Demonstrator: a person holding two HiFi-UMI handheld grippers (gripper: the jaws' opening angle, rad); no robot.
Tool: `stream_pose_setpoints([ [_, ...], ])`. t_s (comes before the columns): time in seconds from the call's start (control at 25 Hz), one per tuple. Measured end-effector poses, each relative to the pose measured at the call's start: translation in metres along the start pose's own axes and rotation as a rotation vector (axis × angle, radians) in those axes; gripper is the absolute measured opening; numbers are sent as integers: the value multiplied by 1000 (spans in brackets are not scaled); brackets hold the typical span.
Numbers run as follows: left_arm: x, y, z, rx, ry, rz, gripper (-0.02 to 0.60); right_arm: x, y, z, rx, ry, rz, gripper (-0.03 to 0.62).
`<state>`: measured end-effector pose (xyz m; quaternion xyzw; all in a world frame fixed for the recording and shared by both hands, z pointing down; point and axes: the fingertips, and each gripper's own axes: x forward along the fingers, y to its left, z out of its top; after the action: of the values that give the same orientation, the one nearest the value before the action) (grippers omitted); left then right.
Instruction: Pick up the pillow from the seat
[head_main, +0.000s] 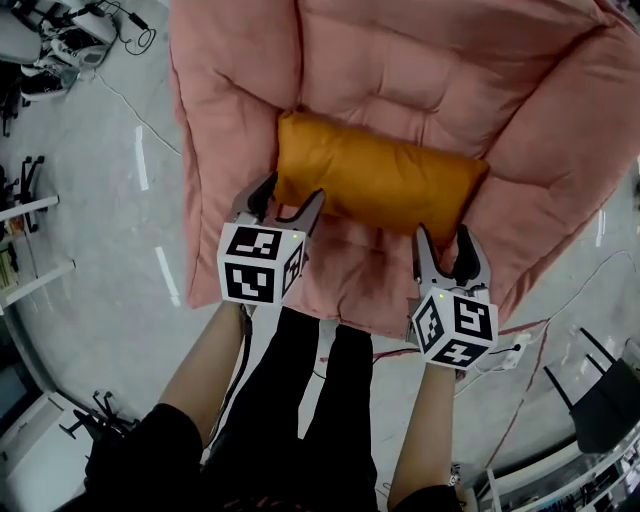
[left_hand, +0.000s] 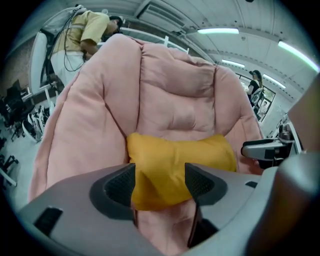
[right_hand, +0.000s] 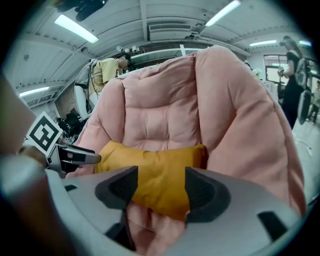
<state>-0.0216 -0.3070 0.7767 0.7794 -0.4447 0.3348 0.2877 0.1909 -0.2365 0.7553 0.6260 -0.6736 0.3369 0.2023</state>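
Now, our left claw (left_hand: 160, 182) stands wide. Its two dark pads are apart, and the near-left corner of the orange pillow (left_hand: 175, 160) shows in the gap between them, with neither pad pressing on it. Our right claw (right_hand: 160, 187) is just as wide, and the pillow's near-right end shows in its gap the same way, unpinched. Whether any fingertip brushes the fabric we cannot tell.

In the head view the left claw sits at seven o'clock of the pillow and the right at five o'clock. Both point away from us and down, and each has its marker cube (head_main: 262, 262) on our side.

The pillow lies crosswise on the pink padded seat (head_main: 420, 60), its long side running from nine to three o'clock, tucked against the foot of the seat's back. Grey floor (head_main: 100, 200) spreads at nine o'clock of the seat. At eleven o'clock in the left claw's view, a person in a yellow shirt (left_hand: 87, 30) stands behind it.
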Motion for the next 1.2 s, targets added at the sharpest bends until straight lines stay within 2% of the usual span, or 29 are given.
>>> stream_pose_setpoints([
  [0.52,47,15,-9,12,55,42,327,57,-28,-26,44,110,-22,334],
  [0.72,60,15,-17,9,68,53,327,71,-31,-36,31,145,-24,335],
  [0.96,68,8,-23,40,63,93,325,78,-37,-45,11,159,-48,334],
  [1.2,73,6,-26,44,61,84,300,84,-35,-47,-2,168,-60,331],
])
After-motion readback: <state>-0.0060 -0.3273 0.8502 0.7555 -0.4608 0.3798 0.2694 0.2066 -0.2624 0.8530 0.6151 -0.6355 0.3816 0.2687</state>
